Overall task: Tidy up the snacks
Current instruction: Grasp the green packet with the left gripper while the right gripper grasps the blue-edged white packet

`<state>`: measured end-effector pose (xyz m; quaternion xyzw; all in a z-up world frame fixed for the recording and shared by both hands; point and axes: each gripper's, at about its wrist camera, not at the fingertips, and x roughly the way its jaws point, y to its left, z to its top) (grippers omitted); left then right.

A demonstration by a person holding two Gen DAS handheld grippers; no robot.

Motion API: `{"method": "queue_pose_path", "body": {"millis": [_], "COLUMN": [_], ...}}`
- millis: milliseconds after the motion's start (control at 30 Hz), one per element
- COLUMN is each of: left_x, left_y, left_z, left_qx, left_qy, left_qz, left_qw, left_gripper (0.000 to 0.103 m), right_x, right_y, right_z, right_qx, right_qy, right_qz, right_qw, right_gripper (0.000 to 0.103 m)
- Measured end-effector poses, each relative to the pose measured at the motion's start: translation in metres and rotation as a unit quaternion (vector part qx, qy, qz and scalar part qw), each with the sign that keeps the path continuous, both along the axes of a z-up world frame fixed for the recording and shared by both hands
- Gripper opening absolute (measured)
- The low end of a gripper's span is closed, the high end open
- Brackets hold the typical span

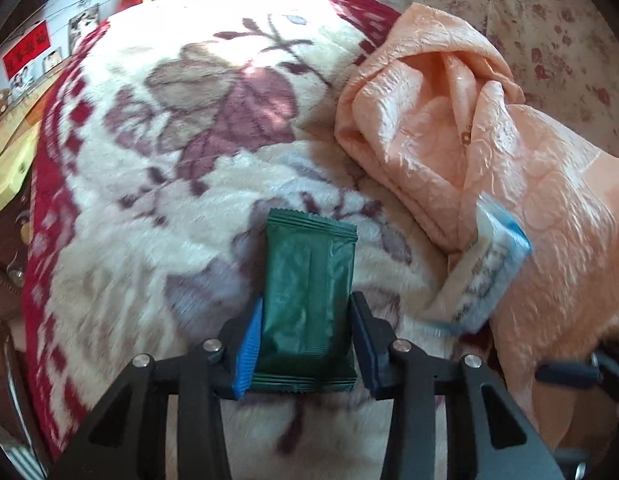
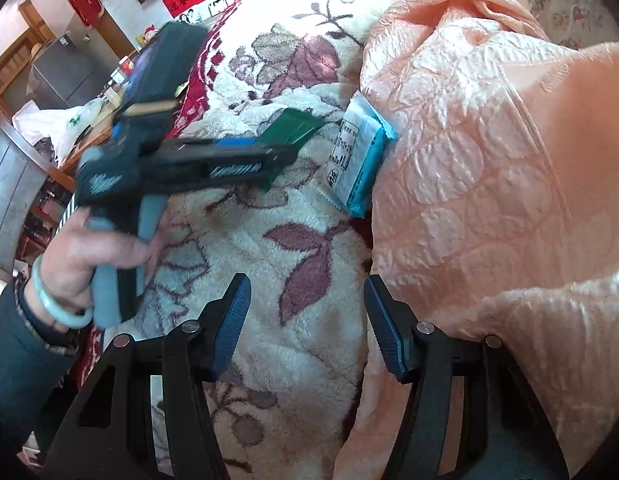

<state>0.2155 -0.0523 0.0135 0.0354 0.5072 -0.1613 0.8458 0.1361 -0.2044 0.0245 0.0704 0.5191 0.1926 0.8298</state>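
A dark green snack packet [image 1: 307, 300] sits between the blue pads of the left gripper [image 1: 305, 340], whose jaws are narrowed onto its two long sides and grip it just above a floral fleece blanket [image 1: 157, 184] spread over a bed. Just beside the green packet, toward the peach quilt [image 1: 449, 120], lies a white and blue snack packet [image 1: 485, 272], its far edge tucked against the quilt's fold. The quilt is heaped along one side of the blanket. No box, bag or tray for the snacks shows in either view.

From the right wrist view, a hand [image 2: 97, 256] wearing a pale bangle holds the left gripper's handle, with the green packet's end poking out past the jaws. The right gripper [image 2: 307, 324] hovers nearer the camera than the white and blue packet, its jaws about half open with nothing between them, over the line where blanket meets quilt.
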Motion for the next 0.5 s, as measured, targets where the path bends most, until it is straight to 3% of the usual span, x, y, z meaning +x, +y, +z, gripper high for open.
{"method": "queue_pose_path", "body": {"millis": [300, 433, 500], "left_x": [-0.054, -0.071, -0.081], "left_y": [0.076, 0.093, 0.104], "left_z": [0.019, 0.02, 0.024], "left_qx": [-0.018, -0.029, -0.029], "left_qy": [-0.012, -0.013, -0.017], "left_qz": [0.09, 0.115, 0.123], "left_qw": [0.9957, 0.9929, 0.9918], "left_gripper": [0.044, 0.044, 0.044], "right_x": [0.057, 0.091, 0.105], "right_y": [0.019, 0.039, 0.049], "right_z": [-0.005, -0.016, -0.02], "right_qx": [-0.052, -0.059, -0.056], "right_qy": [-0.024, -0.021, -0.012], "right_qz": [-0.046, -0.022, -0.001], "right_qw": [0.997, 0.998, 0.998], "right_gripper": [0.059, 0.06, 0.067]}}
